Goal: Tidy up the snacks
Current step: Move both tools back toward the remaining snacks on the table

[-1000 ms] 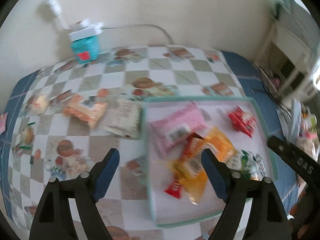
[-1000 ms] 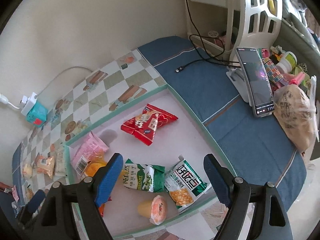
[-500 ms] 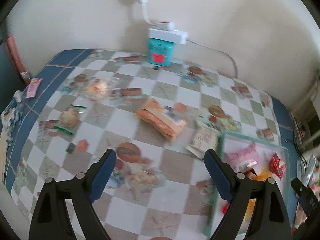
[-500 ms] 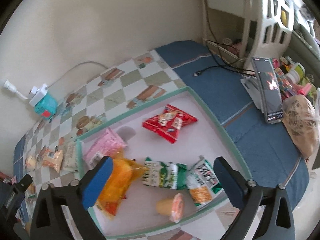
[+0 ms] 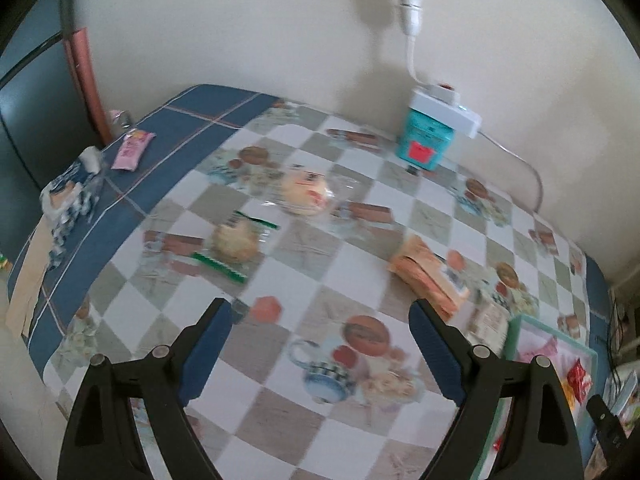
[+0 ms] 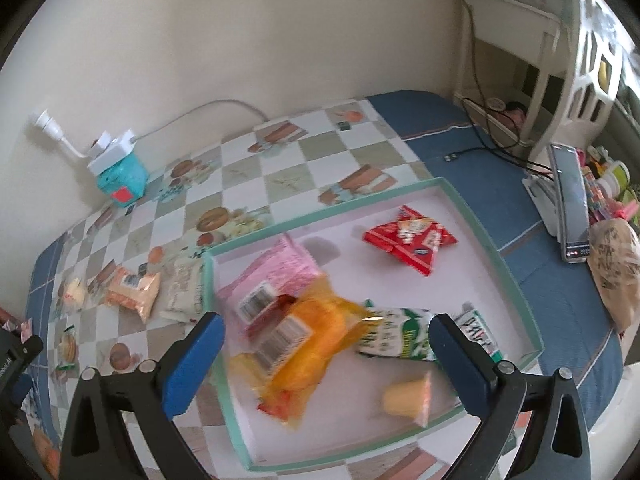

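A green-rimmed tray (image 6: pixel 320 216) holds a pink packet (image 6: pixel 280 276), a blurred orange bag (image 6: pixel 308 336), a red packet (image 6: pixel 412 238), two green-white packets (image 6: pixel 396 336) and a jelly cup (image 6: pixel 408 396). My right gripper (image 6: pixel 324 332) hangs open above the tray's near side, holding nothing. On the checkered cloth lie an orange packet (image 5: pixel 426 276), a white packet (image 5: pixel 490 320), a wrapped pastry (image 5: pixel 306 194) and a wrapped bun (image 5: pixel 234 244). Over that cloth, left of the tray's rim (image 5: pixel 516 328), my left gripper (image 5: pixel 318 320) stands open and empty.
A teal box (image 5: pixel 424 144) with a white power adapter stands by the wall. A pink sachet (image 5: pixel 132 150) and a blue-white packet (image 5: pixel 68 196) lie on the blue cloth at far left. Right of the tray stand a phone on a holder (image 6: pixel 570 200) and a brown bag (image 6: pixel 616 272).
My left gripper swung left, away from the tray and out over the checkered cloth. The right gripper's jaws spread wider, and it shifted toward the tray's left part.
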### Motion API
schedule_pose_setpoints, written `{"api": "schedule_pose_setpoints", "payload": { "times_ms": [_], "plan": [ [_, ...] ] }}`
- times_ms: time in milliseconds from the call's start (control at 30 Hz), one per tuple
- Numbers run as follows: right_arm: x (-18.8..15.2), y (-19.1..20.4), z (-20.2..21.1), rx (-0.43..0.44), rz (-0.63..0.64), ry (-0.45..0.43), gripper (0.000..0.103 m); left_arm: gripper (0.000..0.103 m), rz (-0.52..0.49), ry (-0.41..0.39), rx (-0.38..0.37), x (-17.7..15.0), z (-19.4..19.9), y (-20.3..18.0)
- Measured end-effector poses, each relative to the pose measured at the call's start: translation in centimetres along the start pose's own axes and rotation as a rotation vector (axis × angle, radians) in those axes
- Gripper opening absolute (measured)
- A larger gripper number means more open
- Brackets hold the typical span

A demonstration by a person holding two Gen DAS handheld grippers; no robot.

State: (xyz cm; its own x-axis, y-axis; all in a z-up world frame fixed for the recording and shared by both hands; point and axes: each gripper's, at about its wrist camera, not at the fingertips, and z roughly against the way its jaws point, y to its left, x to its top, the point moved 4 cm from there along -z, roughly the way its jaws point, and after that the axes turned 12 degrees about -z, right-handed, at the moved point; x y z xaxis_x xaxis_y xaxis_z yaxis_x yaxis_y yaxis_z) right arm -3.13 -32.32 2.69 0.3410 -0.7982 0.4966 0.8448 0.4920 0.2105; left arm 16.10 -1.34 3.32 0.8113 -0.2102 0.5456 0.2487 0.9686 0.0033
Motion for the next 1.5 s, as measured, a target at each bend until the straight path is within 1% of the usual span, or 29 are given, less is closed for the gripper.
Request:
{"api": "schedule_pose_setpoints", "payload": {
  "times_ms": [233,500,700,967,1267,1400,1500],
  "plan": [
    [-2.0,4.3,0.2,0.034,0.071,0.011,0.103,0.09,0.078,0.001,0.031,0.2,-0.2,5.0],
    [-4.8,9.3,0.4,0.064,0.162,0.016,0.103,0.09,0.145,0.012,0.056,0.0,-0.7,9.6],
    [-6.9,12.7,0.3,0.098,0.222,0.036,0.103,0.09,0.176,0.018,0.067,-0.2,-1.0,12.1],
    [-8.5,15.6,-0.7,0.133,0.272,0.054,0.103,0.09,0.227,0.04,0.062,-0.7,-2.5,15.1],
    [-9.0,17.5,-2.9,0.144,0.31,0.085,0.103,0.09,0.234,0.074,0.018,-0.1,-5.1,16.1],
    [-8.9,18.7,-4.0,0.141,0.343,0.107,0.103,0.09,0.173,0.083,-0.008,0.7,-6.0,14.5],
    [-8.3,20.0,-4.3,0.138,0.389,0.102,0.103,0.09,0.097,0.081,-0.016,1.4,-6.7,13.1]
  ]
}}
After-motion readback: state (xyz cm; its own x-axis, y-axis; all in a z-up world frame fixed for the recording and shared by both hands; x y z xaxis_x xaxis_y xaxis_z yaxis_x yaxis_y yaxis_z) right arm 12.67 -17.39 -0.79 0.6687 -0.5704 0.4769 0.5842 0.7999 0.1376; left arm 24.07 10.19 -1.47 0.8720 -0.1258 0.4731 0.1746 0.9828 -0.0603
